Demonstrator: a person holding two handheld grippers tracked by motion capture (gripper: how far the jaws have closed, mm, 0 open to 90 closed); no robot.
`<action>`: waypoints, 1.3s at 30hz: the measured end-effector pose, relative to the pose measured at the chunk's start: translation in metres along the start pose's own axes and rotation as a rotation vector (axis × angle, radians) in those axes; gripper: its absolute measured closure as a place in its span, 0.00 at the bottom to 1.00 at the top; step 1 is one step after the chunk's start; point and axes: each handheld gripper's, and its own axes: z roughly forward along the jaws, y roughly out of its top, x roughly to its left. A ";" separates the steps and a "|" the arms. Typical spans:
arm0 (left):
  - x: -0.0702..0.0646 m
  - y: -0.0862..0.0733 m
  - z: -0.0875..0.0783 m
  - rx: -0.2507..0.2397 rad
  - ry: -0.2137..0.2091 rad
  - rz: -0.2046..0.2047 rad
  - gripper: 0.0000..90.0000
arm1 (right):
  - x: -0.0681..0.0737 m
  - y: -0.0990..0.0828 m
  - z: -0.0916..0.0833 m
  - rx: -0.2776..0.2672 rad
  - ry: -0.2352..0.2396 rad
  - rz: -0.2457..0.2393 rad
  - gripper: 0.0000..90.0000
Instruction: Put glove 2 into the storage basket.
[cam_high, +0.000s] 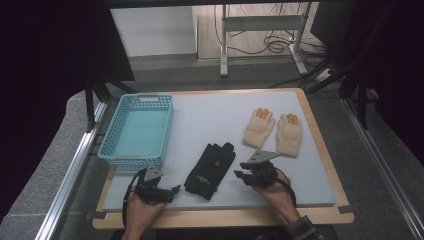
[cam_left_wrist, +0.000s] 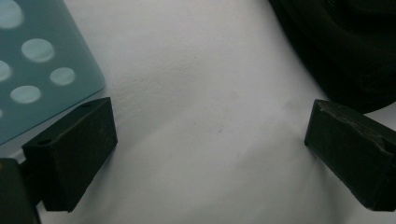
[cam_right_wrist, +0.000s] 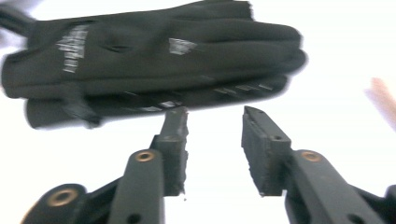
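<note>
A: We start with the grey mat covering the table. On it sit the teal perforated basket at the left, the pair of cream gloves at the right, and the pair of black gloves stacked near the front, between our two hands.

B: Where do the black gloves lie relative to the basket?

A: Beside it and apart from it, just to its right. In the right gripper view the black gloves lie flat just beyond the jaw tips, not between them.

B: State of the claws?

A: The right gripper is released: its jaws stand parted with bare mat between the pads, grasping nothing. The left gripper is also released, jaws wide apart over the mat, with the basket wall at one side and a black glove edge at the other.

B: Pose of the hands?

A: Both come in from the front edge. The left hand holds its gripper low, pointing right toward the glove cuffs. The right hand holds its gripper pointing left toward the gloves' side edge.

B: Step in hand?

A: We judge it to be the approach for a pick of the black gloves, probably for the basket. The next move calls for advancing the right jaws around the glove edge, closing on both layers, then lifting clear.
</note>
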 end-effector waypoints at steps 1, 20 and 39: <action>0.000 0.000 0.000 0.002 0.000 0.000 0.03 | -0.005 -0.003 -0.004 -0.001 -0.013 0.011 0.57; -0.003 0.002 0.000 0.017 0.017 -0.015 0.03 | -0.052 -0.050 -0.025 0.061 -0.207 0.137 0.21; -0.019 0.015 -0.010 0.010 -0.041 -0.046 0.06 | -0.052 -0.050 -0.025 0.057 -0.212 0.133 0.21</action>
